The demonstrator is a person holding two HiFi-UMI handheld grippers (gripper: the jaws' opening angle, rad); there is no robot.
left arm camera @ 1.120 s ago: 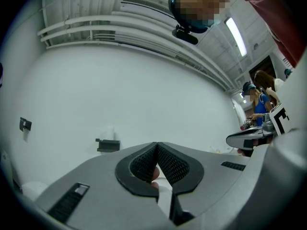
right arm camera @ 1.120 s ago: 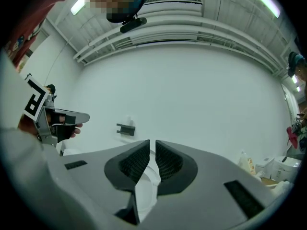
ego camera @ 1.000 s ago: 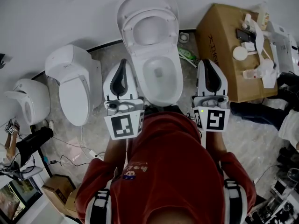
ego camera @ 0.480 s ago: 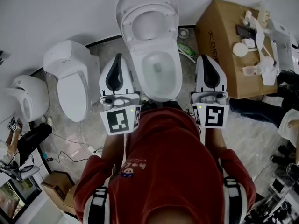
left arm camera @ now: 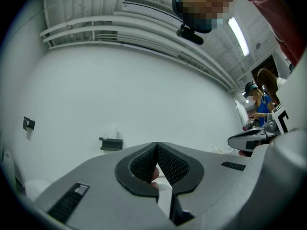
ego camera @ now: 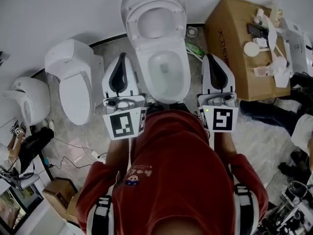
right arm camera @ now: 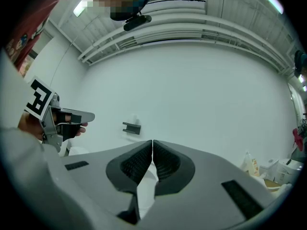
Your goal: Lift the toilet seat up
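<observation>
White plastic toilet seat (ego camera: 132,28), shown raised: judged light, stiff, slippery, best gripped at its free front rim. Left gripper (ego camera: 123,56) and right gripper (ego camera: 212,58) are held closed, empty.

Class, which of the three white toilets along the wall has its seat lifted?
The rightmost toilet, beside the cardboard box: its seat stands upright and its bowl lies open. The two toilets to its left show no open bowl.
</observation>
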